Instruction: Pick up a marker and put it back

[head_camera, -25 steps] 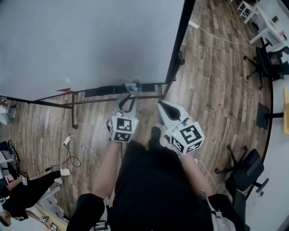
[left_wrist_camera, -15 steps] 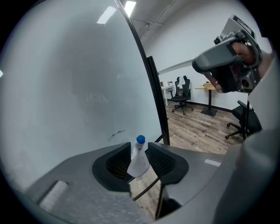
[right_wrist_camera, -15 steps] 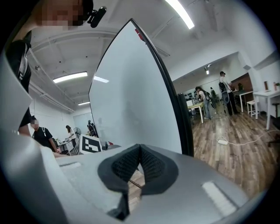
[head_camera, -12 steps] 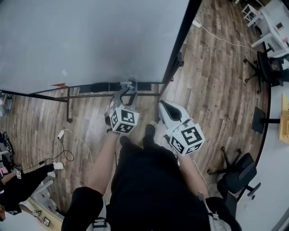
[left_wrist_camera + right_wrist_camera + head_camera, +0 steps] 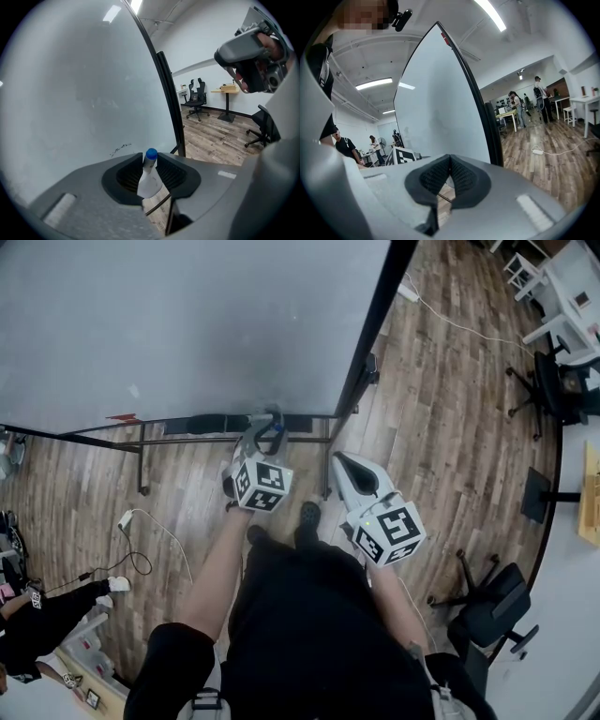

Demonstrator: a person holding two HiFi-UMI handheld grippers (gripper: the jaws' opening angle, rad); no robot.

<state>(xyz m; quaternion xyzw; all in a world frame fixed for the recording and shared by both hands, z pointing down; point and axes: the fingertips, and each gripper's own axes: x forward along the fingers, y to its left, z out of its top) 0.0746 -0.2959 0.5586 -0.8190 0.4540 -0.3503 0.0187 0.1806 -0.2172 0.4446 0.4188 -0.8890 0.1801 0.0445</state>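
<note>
Grey-white whiteboard (image 5: 187,324) across the far left of the head view, black-framed, standing on plank floor (image 5: 450,409). Along its lower edge, a narrow ledge (image 5: 216,423) running left to right, with dark items on it too small to name.

Left gripper (image 5: 267,427) right up at that ledge, tips at or just over its right part. Touching or not: cannot tell from above. Right gripper (image 5: 341,463) back on the near right, apart from the ledge and clearly the farther of the two. Its pads pressed together in the right gripper view (image 5: 449,161), with nothing between them.

In the left gripper view, left gripper (image 5: 151,161) pinching the marker (image 5: 149,180) — white barrel clamped between the ribbed pads. Long axis roughly in line with the jaws and tilted a little, pointing away from the person towards the board. Blue cap (image 5: 151,153) at the far end, poking just past the fingertips.

Probably the put-back step, with the marker not yet released. Ledge just ahead of and below the cap end, yet lying crosswise to the barrel — so likely a turn of the left wrist to bring the barrel lengthwise along the ledge before spreading the jaws. Otherwise, a risk of the marker rolling off the front edge to the floor.
</note>
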